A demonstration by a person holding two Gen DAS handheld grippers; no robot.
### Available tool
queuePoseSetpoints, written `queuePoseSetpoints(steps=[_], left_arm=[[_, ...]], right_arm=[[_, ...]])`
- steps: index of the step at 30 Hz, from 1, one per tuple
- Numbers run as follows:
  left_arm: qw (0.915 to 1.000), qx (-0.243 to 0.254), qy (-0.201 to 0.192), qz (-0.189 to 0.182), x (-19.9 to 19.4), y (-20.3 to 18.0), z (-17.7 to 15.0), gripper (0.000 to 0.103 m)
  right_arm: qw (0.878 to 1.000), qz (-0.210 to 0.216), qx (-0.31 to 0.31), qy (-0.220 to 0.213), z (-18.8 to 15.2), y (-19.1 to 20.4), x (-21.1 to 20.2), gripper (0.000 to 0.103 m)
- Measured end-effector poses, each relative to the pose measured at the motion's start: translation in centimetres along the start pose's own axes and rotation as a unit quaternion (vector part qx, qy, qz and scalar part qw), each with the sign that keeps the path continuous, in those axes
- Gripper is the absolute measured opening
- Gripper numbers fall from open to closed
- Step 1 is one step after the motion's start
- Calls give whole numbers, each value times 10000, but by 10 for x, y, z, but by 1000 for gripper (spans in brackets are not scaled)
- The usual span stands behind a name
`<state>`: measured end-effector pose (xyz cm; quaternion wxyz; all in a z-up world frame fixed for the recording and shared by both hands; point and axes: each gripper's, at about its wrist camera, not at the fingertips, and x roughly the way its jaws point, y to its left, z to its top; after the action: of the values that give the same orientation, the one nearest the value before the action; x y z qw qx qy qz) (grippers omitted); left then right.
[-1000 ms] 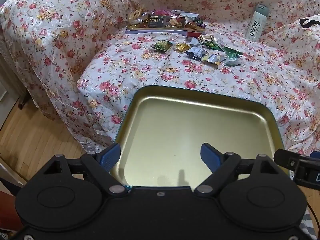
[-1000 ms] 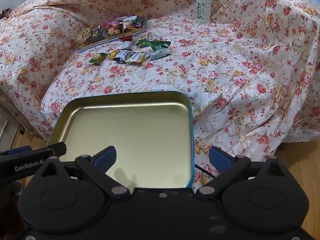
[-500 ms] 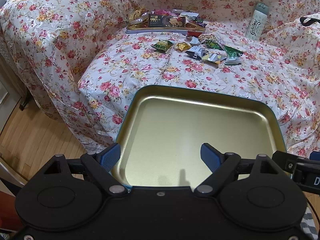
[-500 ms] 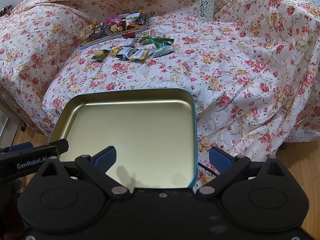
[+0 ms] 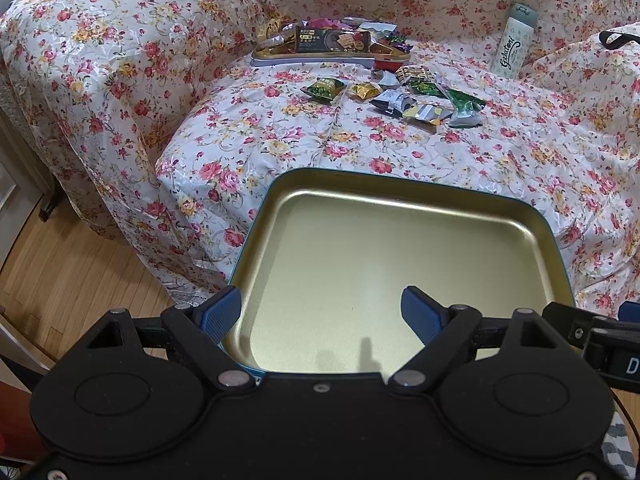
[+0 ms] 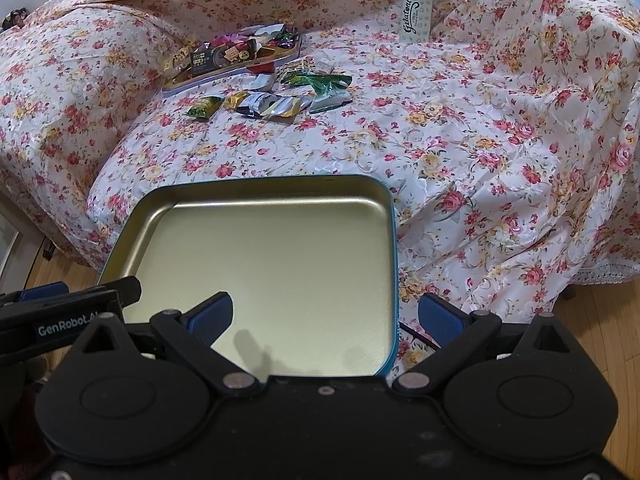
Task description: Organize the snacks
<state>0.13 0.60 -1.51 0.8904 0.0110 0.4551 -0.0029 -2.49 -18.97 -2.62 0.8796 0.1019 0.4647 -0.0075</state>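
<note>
Gold tin tray [image 5: 400, 264] unmoved since earlier, near sofa edge.
Left gripper [image 5: 320, 312] and right gripper [image 6: 326, 318] released; snacks [image 5: 404, 96] at twelve o'clock.

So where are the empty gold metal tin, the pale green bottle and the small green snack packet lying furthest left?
Empty gold metal tin [image 5: 400, 204], left wrist view, far rim.
Pale green bottle [image 6: 416, 12], right wrist view, mid-body lettering.
Small green snack packet [image 5: 323, 89], left wrist view, wrapper's centre.
</note>
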Motion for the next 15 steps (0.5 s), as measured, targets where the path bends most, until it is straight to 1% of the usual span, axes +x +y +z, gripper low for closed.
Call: queuePoseSetpoints(steps=[15], left_arm=[[10000, 18, 20, 8, 1, -3, -3, 88]], right_arm=[[10000, 23, -47, 10, -1, 1, 0, 103]])
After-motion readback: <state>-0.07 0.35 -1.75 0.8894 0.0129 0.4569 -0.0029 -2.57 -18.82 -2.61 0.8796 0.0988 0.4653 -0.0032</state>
